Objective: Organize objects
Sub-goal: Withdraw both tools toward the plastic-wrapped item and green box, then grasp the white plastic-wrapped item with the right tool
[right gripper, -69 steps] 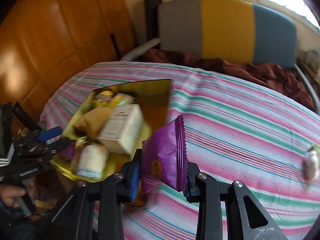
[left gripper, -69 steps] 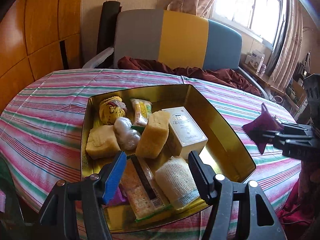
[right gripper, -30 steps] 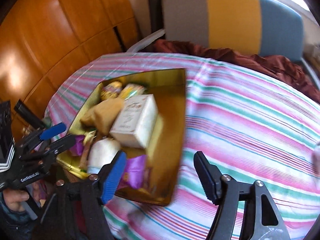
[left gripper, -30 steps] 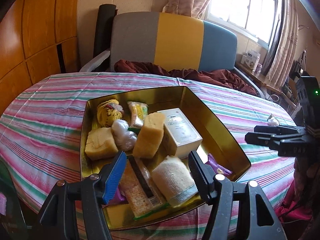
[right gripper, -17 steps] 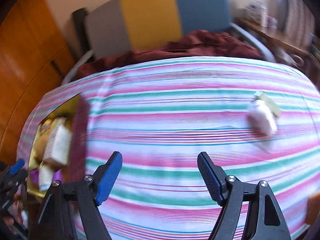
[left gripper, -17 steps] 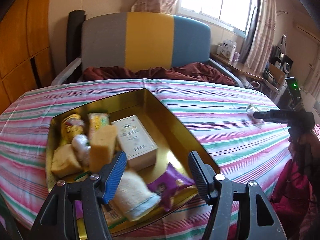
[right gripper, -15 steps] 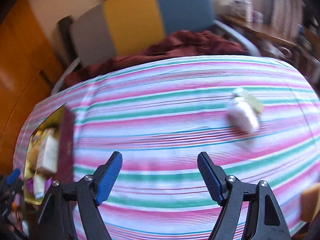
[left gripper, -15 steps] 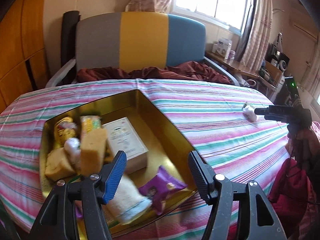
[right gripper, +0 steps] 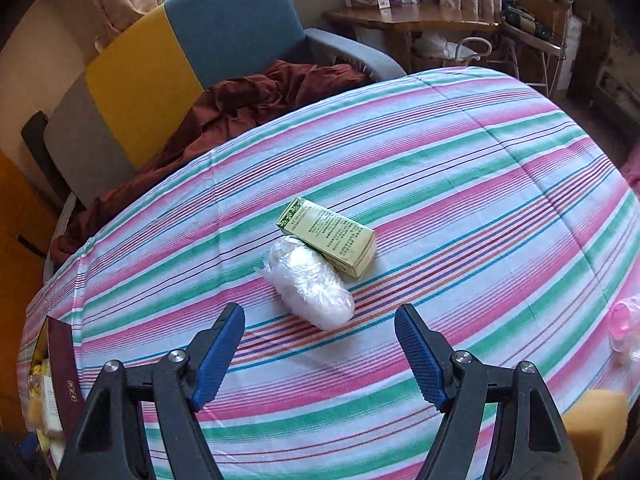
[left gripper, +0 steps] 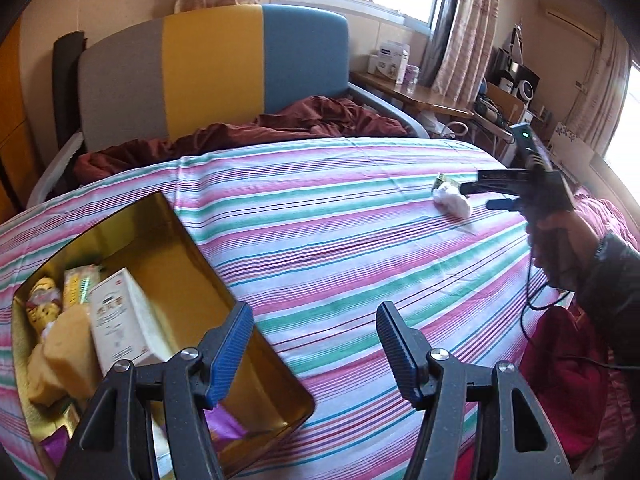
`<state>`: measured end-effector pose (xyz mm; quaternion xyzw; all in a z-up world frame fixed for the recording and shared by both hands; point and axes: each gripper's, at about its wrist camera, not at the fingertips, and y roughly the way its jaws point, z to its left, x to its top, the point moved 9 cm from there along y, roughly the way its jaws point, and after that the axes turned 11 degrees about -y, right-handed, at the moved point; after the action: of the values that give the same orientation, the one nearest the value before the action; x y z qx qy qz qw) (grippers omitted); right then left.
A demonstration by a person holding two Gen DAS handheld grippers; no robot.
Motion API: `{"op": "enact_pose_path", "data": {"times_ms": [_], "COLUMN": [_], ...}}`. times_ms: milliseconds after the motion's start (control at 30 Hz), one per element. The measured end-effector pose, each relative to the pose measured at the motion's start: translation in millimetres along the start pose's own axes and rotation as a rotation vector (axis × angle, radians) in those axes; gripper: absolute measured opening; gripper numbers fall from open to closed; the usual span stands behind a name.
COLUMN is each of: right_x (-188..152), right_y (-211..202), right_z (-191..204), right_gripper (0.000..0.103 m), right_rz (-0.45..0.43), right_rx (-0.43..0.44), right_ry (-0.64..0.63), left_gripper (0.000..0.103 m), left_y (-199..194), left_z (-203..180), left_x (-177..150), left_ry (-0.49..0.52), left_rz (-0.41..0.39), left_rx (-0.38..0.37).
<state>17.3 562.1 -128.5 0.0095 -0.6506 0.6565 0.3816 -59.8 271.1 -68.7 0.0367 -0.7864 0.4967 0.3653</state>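
1. Left wrist camera: sits behind the left gripper [left gripper: 314,350], angled down across the striped tablecloth [left gripper: 360,240] toward the sofa [left gripper: 216,72] and window; gold tin [left gripper: 192,240] close at lower left.
2. Right wrist camera: behind the right gripper [right gripper: 320,342], steeper tilt, close over the white wrapped bundle [right gripper: 310,282] and green box [right gripper: 330,236].
3. Shared: tablecloth, sofa, bundle, box, tin edge; left view also catches the right gripper from the side.
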Motion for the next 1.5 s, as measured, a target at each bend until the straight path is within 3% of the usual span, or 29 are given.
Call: {"op": "enact_pose_path", "data": {"times_ms": [200, 267, 300, 533, 767, 933, 1000, 1067, 1267, 1333, 1433, 1500], "right_x": [12, 12, 11, 12, 32, 34, 36, 38, 42, 41, 40, 39], "right_y": [33, 41, 44, 9, -55, -72, -76, -79, -86, -84, -80, -78], "right_z": [0, 2, 4, 17, -38, -77, -82, -80, -74, -76, -76, -73], "right_gripper": [0.075, 0.055, 0.039, 0.038, 0.038, 0.038, 0.038, 0.038, 0.038, 0.038, 0.038, 0.038], "right_rz": [0.024, 0.042, 0.051, -0.003, -0.227, -0.285, -0.299, -0.308, -0.329, -0.322, -0.31, -0.305], "right_rx": [-0.034, -0.031, -0.029, -0.014, -0.106, -0.075, -0.05, -0.037, 0.015, 0.021, 0.06, 0.081], "right_ry": [-0.043, -0.072, -0.091, -0.174, 0.042, 0.218, 0.25, 0.249, 0.256, 0.261, 0.276, 0.275], "left_gripper": [0.064, 0.064, 0.064, 0.064, 0.064, 0.066, 0.071, 0.082, 0.089, 0.091, 0.103, 0.103], "left_y": [17, 23, 26, 42, 82, 119, 134, 147, 191, 207, 230, 241], "left_z": [-20, -26, -29, -54, -89, -130, -150, -168, -223, -234, -246, -253], "left_x": [-1, -1, -1, 15, 31, 46, 52, 60, 85, 93, 99, 101], "left_ry": [0.027, 0.036, 0.04, 0.032, 0.001, 0.101, 0.145, 0.191, 0.398, 0.42, 0.446, 0.479], "left_rz": [0.042, 0.055, 0.062, 0.087, 0.174, 0.201, 0.207, 0.2, 0.17, 0.17, 0.187, 0.181], "left_rx": [-0.016, -0.022, -0.026, -0.083, -0.153, -0.143, -0.156, -0.172, -0.174, -0.18, -0.188, -0.186]}}
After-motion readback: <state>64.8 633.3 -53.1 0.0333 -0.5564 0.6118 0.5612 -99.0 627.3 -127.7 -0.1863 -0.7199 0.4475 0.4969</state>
